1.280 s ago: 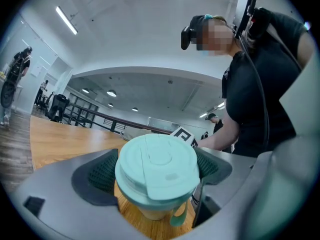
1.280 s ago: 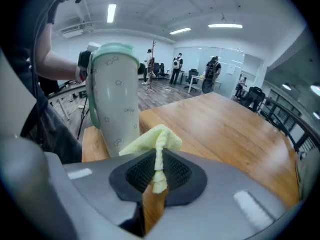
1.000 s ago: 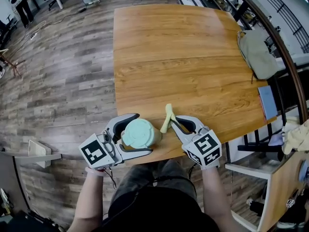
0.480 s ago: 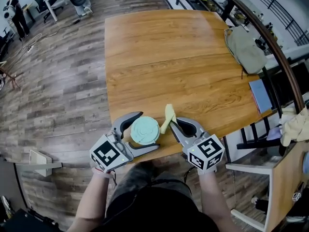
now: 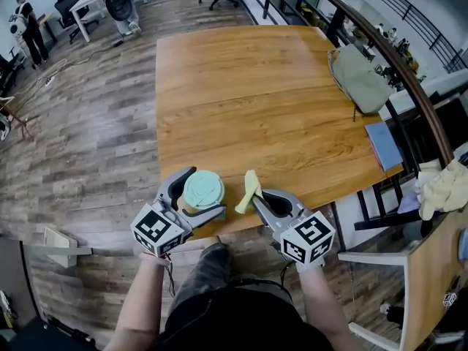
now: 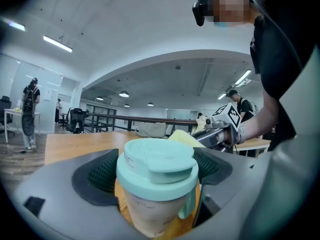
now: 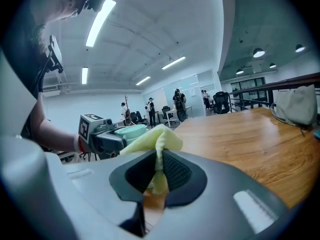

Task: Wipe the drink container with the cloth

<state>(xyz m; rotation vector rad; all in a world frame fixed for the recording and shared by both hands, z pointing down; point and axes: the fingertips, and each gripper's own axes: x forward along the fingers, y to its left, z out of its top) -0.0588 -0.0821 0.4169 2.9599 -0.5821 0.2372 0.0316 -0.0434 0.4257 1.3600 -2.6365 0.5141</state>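
a wooden table (image 5: 256,86) fills the middle of the head view, with plank flooring (image 5: 88,123) around it and an open office behind. at the table's 6 o'clock edge, close to the person, the left gripper (image 5: 207,191) has its jaws closed around the drink container (image 5: 203,189), a pale cup with a mint-green lid; the left gripper view shows the cup upright, with a dark pad against it on each side. whether its base rests on the wood cannot be told. at the cup's 3 o'clock, just beside it, the right gripper (image 5: 256,197) pinches a light yellow cloth (image 5: 248,192); the right gripper view shows its pads pressed together on a fold, with the rest bunching above the jaws and leaning toward the lid. cloth and cup look apart in the head view, though narrowly. at the table's 2 o'clock corner lies an olive bag (image 5: 358,79), and a blue notebook (image 5: 382,145) sits at the 3 o'clock edge.
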